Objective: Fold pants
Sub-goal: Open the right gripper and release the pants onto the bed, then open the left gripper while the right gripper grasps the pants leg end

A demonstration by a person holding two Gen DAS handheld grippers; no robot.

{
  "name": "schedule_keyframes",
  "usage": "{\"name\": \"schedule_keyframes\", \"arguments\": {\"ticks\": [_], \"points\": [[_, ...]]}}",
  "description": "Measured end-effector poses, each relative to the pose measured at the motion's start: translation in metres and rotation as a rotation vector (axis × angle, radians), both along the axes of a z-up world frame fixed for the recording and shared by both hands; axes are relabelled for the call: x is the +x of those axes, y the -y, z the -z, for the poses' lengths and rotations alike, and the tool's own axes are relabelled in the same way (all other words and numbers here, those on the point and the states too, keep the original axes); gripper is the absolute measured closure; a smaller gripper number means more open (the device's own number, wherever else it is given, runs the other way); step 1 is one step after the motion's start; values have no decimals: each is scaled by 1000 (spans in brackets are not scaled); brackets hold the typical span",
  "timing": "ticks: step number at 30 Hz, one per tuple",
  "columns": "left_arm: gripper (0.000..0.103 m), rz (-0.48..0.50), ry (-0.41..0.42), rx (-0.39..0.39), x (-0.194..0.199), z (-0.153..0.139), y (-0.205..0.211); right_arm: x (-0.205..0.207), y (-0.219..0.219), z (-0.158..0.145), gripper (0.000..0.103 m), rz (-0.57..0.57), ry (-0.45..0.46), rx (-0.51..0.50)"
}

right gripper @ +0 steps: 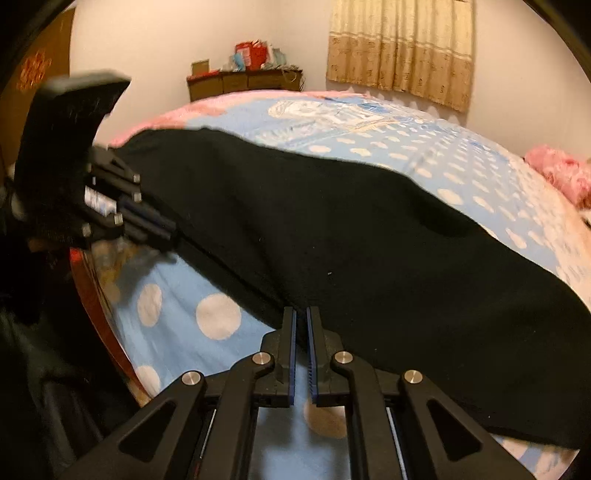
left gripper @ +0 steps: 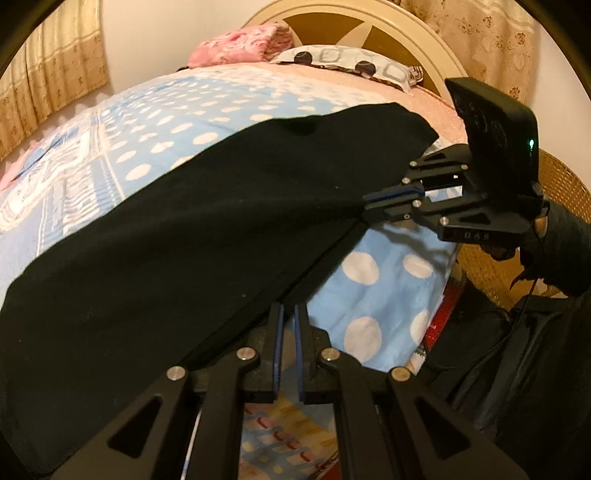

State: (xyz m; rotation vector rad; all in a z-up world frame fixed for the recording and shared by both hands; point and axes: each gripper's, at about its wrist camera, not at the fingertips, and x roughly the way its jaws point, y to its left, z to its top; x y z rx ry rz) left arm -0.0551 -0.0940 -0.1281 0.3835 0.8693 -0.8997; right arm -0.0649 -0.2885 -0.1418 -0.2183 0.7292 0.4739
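Observation:
Black pants lie stretched along the near side of a bed with a blue, white-dotted cover. My left gripper is shut on the near edge of the pants, its blue-padded fingers pinching the fabric. To the right along that same edge, my right gripper is also clamped on the cloth, held by a hand in a dark sleeve. The right wrist view shows the pants running from left to right. There the right gripper bites the hem, and the left gripper holds the far left end.
A patterned pillow and a folded pink blanket lie by the rounded headboard. A wicker chair and dark bags stand beside the bed. Curtains and a low shelf with boxes line the far wall.

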Motion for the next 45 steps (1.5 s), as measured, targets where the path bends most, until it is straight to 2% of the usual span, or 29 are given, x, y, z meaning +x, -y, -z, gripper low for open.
{"name": "schedule_keyframes", "arguments": {"ticks": [4,6,7,8,10,12,15,16,17,19,21,23,25,27,31,36,40,43,45], "points": [[97,-27,26,-28,5,-11,1,-1,2,-1,97,16,26,9],[97,-66,34,-26,14,-13,3,-1,11,1,91,33,16,60],[97,-86,29,-26,20,-13,3,-5,14,-1,77,48,17,73],[97,-101,26,-24,24,-12,2,-8,21,-3,57,86,23,86],[97,-114,-4,-4,33,-4,4,-18,37,-8,46,151,50,117],[97,-103,-3,-6,31,0,3,-31,67,-11,46,252,55,194],[96,-43,15,9,19,1,9,-57,138,-10,46,525,41,374],[95,-28,27,19,15,2,13,-64,153,-9,46,581,39,414],[91,-26,42,30,13,3,15,-74,174,-6,46,675,40,449],[86,-18,51,36,11,3,19,-85,187,-2,46,742,49,443],[82,-17,44,29,11,2,19,-85,187,-2,46,750,47,437],[82,-19,49,33,10,4,19,-81,178,-1,46,721,46,440],[86,-24,47,30,10,5,19,-76,168,-1,46,690,53,445],[95,-37,54,33,12,6,17,-72,163,0,46,676,51,455],[99,-45,32,13,14,4,14,-75,161,6,46,675,35,476],[101,-14,33,35,3,1,12,-84,173,9,46,714,52,490],[101,-9,58,70,-3,3,12,-88,179,13,46,740,44,505],[98,-38,113,108,-4,0,16,-86,187,18,46,763,28,544],[95,-23,105,101,-5,-6,16,-87,195,19,45,782,24,578]]}}
